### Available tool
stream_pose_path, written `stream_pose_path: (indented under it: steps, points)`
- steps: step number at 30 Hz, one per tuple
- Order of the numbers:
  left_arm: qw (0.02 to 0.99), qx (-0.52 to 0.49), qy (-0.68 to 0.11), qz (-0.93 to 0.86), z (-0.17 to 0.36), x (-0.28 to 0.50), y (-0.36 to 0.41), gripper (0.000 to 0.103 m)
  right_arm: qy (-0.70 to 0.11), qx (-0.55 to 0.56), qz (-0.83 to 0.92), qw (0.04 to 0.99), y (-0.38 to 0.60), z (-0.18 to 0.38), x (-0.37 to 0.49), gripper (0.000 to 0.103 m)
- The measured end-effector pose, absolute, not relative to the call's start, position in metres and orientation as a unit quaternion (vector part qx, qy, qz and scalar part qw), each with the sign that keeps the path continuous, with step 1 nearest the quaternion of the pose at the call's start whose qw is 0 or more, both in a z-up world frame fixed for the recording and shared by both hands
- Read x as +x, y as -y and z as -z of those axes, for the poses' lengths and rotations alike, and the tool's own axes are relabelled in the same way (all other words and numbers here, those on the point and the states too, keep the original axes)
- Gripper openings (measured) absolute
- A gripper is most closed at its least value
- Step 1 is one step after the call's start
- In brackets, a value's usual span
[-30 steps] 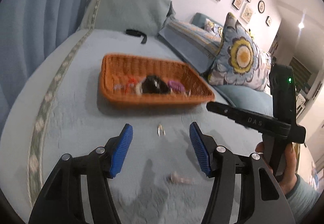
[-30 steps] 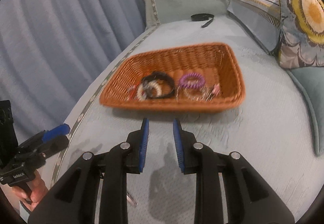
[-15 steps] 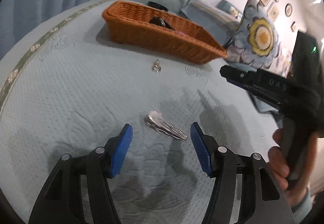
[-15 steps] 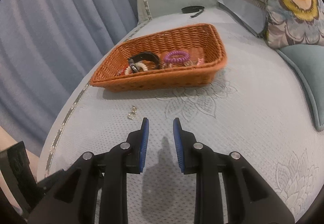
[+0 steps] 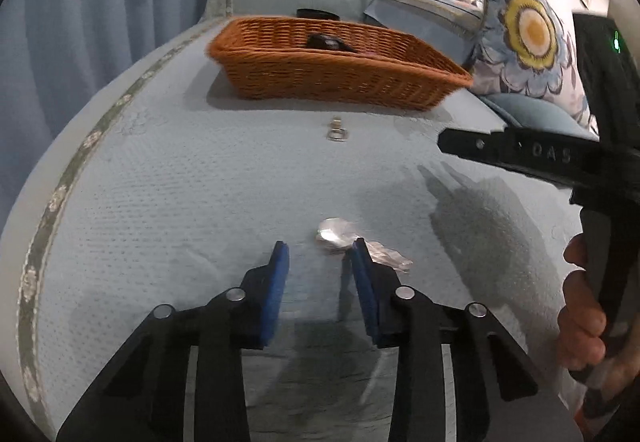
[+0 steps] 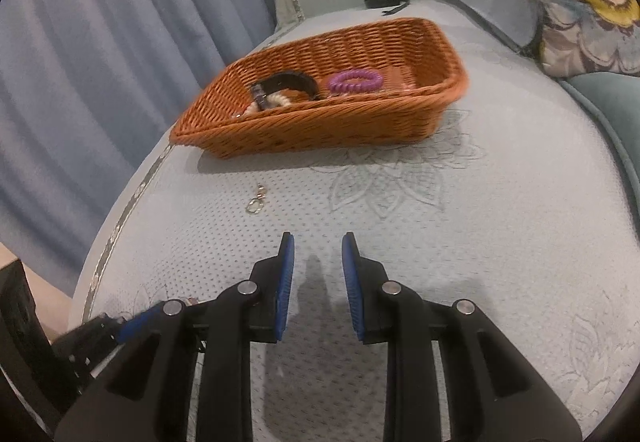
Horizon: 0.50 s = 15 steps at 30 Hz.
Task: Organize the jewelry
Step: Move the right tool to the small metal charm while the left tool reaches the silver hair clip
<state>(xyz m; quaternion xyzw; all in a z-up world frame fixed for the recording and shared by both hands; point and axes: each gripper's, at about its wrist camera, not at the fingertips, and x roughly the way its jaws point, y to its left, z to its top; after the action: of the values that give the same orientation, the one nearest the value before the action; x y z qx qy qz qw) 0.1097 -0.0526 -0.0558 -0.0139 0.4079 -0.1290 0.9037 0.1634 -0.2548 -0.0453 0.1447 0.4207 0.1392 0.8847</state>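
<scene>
Main risk: left gripper [image 5: 320, 256] jaws are closing w/ the silver hair clip [image 5: 362, 244] off-centre. The clip lies flat on the bedspread [image 5: 168, 194], at about 1 o'clock from the tips, touching or tucked under the right-hand pad, not cleanly between the two. Pads could shut on fabric only, or nudge the clip sideways. It's thin and flat, so prob. hard to get under; a partial pinch might drop it before the wicker basket [image 5: 332, 70] at 12.

Left jaws: part open, narrowing, nothing pinched that I can see.

Right gripper [image 6: 318, 258]: narrow gap, empty, just above bare cover. Small ring clasp [image 6: 256, 202] sits at its 11, well short of basket, untouched.
</scene>
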Motion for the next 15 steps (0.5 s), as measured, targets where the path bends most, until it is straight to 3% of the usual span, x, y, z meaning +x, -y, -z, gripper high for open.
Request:
stream_pose_path:
  steps: [5,10,15]
  points:
    - [0.896,-0.053,-0.413,0.158,0.056,0.117,0.025,0.028,-0.43,0.138,-0.155,0.879,0.234,0.049,0.175,0.022]
    - [0.886,-0.107,-0.407,0.195,0.055,0.112,0.033,0.059,-0.434,0.139,-0.153,0.877,0.23,0.052,0.183,0.022]
    - [0.903,-0.064,-0.403,0.136,0.058,0.114,0.075,0.065,-0.426,0.169,-0.137,0.878,0.248,0.054,0.18,0.022]
